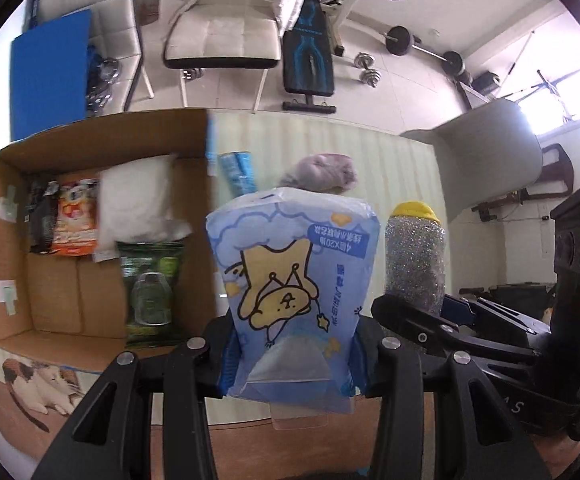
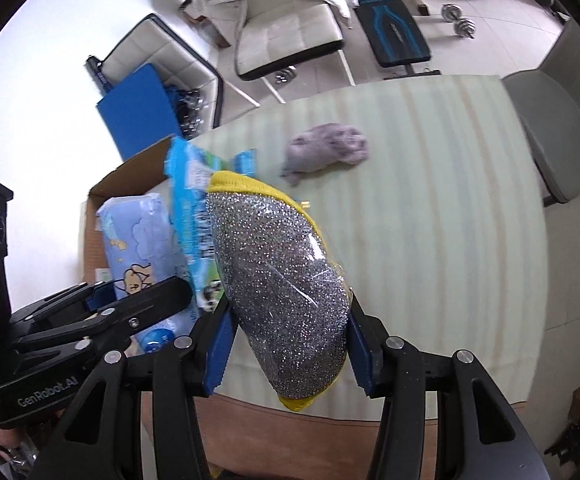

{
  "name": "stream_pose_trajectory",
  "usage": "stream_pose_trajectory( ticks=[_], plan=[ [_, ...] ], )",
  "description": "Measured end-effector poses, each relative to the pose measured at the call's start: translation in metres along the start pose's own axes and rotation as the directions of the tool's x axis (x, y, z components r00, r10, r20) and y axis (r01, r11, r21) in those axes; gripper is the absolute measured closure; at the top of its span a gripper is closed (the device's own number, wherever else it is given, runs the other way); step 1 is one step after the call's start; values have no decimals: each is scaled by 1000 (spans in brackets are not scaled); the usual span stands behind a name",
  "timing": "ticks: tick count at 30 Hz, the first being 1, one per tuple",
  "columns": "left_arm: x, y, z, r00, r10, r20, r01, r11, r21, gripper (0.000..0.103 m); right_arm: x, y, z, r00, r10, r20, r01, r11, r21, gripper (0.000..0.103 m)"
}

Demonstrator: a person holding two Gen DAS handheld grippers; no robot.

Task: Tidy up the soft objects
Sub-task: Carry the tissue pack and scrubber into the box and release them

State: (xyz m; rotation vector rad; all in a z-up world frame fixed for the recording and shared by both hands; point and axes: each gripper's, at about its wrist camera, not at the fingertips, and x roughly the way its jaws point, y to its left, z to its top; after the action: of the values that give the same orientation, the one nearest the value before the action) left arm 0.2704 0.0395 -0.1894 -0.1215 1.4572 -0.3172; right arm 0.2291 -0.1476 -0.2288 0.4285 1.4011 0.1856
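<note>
Both grippers are matte black plastic with the same build. The left gripper [image 1: 292, 356] has two pairs of angular linkage bars with triangular cut-outs, pinned by round silver screws, and blue ribbed pads [image 1: 231, 354] lining its fingers. The right gripper [image 2: 287, 340] repeats this: black bars, silver screw heads, blue pads [image 2: 219, 344] with fine grooves. In the right wrist view the left gripper's body carries pale grey lettering reading "GenRobot.AI". A little bare skin shows below it at that view's lower left edge.
</note>
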Motion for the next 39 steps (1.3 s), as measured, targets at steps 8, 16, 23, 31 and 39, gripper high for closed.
stream_pose_trajectory(
  ticks=[8,16,23,31,39],
  plan=[
    [-28,158,10,996,73,-42,-78,987,-143,62,84,159,-2,986,144,-80,-147,989,-24,52],
    [33,254,20,969,-22,-245,-43,965,-257,62,174,223,0,984,114,-137,-108,993,49,52],
    [87,269,25,929,-99,-356,-2,962,-272,62,226,228,1,981,52,-188,-38,997,73,52],
    [118,262,21,904,-51,-424,-44,977,-210,38,267,228,-5,948,-83,-306,76,996,-35,25],
    [74,238,20,954,55,-294,-101,984,-143,8,241,236,1,949,-230,-214,201,968,-150,3]
  ],
)
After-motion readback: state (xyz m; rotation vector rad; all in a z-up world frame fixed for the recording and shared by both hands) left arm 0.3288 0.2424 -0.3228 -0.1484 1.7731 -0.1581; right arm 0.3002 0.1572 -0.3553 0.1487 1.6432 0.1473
